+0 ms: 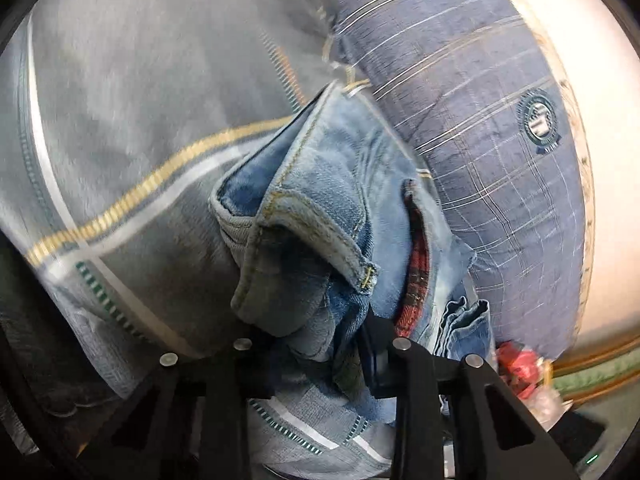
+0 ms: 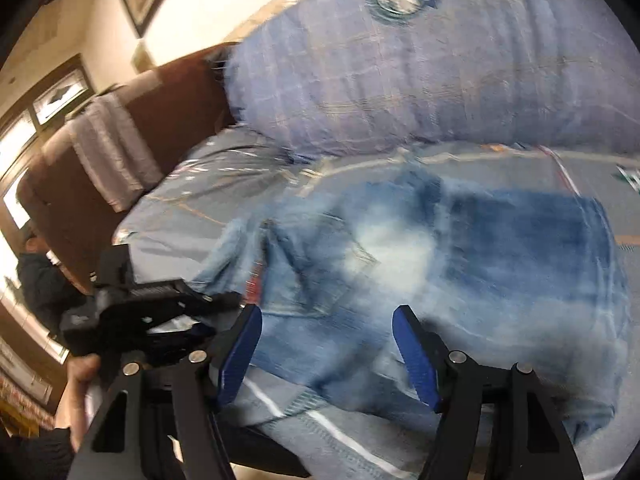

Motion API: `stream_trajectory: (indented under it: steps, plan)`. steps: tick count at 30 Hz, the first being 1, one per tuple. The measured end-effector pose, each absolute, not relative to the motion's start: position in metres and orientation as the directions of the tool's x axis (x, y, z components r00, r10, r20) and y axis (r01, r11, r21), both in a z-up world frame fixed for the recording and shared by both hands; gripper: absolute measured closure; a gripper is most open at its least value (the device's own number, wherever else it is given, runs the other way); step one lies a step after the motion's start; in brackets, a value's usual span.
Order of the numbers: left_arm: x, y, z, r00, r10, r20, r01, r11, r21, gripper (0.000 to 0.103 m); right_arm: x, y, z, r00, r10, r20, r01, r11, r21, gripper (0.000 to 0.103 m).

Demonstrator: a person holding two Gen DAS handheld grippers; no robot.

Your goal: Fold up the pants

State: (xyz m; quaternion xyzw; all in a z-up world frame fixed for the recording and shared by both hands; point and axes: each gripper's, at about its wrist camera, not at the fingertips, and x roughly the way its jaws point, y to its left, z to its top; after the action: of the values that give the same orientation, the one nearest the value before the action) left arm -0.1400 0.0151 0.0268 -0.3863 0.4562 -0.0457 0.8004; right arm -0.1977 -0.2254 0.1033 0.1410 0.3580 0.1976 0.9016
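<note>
- On the bed, at my left, the left gripper (image 1: 320,344) has its jaws drawn in on a bunched denim edge of the pants (image 2: 460,264), I judge to carry a fold.
- The right gripper (image 2: 326,354) hangs wide and empty over the spread jeans.
- The pillow (image 2: 420,72) crowds the far edge; the bedsheet (image 1: 120,128) leftward is free.

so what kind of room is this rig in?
Most likely a bedroom: the jeans lie on a bed sheet, with a large blue plaid pillow behind and a brown headboard against a wall with framed pictures.
</note>
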Motion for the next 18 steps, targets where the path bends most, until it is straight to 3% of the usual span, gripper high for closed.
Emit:
stream_trajectory:
  steps: [5, 7, 12, 18]
  plan:
    - [-0.121, 0.014, 0.018, 0.551, -0.429, -0.716, -0.325, 0.680, -0.657, 0.062, -0.165, -0.196, 0.099, 0.558, 0.519, -0.647, -0.301, 0.854, 0.425, 0.035]
    - [-0.121, 0.018, 0.014, 0.554, -0.443, -0.704, -0.333, 0.657, -0.676, 0.062, -0.154, -0.191, 0.087, 0.533, 0.531, -0.659, -0.296, 0.846, 0.443, 0.049]
    - [-0.132, 0.006, 0.042, 0.614, -0.359, -0.703, -0.264, 0.746, -0.612, 0.078, -0.155, -0.182, 0.054, 0.465, 0.534, -0.706, -0.293, 0.845, 0.447, 0.060]
    - [-0.127, -0.017, 0.063, 0.626, -0.255, -0.737, -0.231, 0.842, -0.488, 0.078, -0.152, -0.179, 0.041, 0.433, 0.512, -0.742, -0.277, 0.859, 0.431, 0.061]
